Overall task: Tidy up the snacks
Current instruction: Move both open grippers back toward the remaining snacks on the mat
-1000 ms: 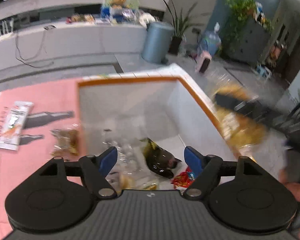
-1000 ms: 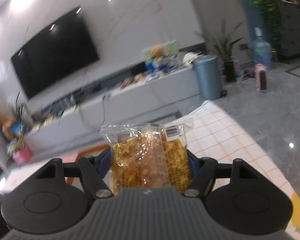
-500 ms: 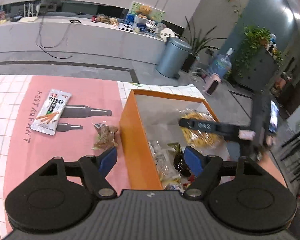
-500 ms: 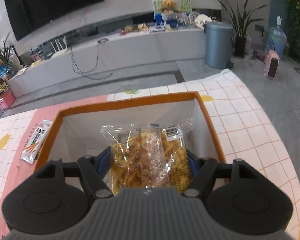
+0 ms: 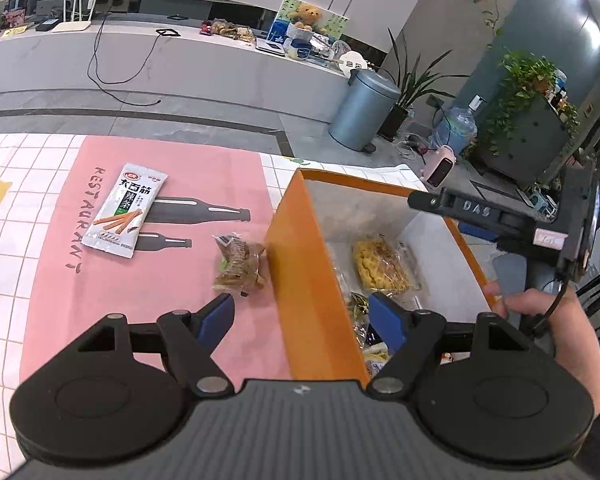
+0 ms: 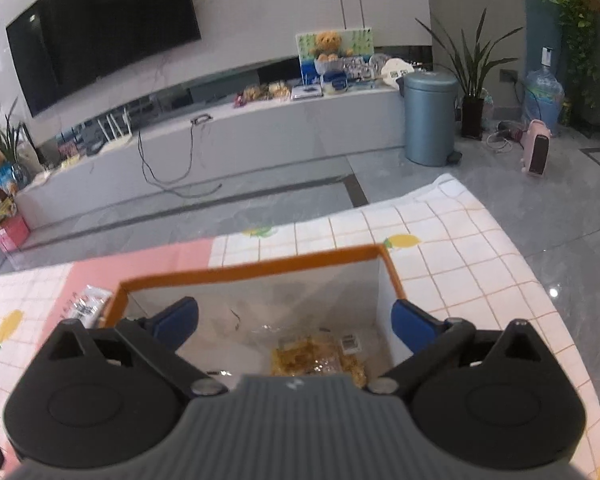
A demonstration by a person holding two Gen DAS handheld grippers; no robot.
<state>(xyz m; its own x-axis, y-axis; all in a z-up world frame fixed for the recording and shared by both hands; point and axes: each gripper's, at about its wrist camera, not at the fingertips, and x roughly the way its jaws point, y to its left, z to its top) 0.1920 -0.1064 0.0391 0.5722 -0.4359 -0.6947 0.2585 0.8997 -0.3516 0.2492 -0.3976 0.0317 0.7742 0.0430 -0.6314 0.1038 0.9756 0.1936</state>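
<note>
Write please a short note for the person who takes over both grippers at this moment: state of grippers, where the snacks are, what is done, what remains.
Right gripper: fingers opening, nothing between them, above the orange box.
Left gripper: open, empty, over the box's left wall.
Done: yellow snack pack lies in the box with other snacks.
Left: brown snack pack beside the box and white stick-snack packet, both on the pink mat.

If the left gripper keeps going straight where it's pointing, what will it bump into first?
Probably the orange box's near wall, which stands straight ahead of the left gripper, between its open fingers. The brown snack packet lies just left of that line. Depth is hard to judge.
</note>
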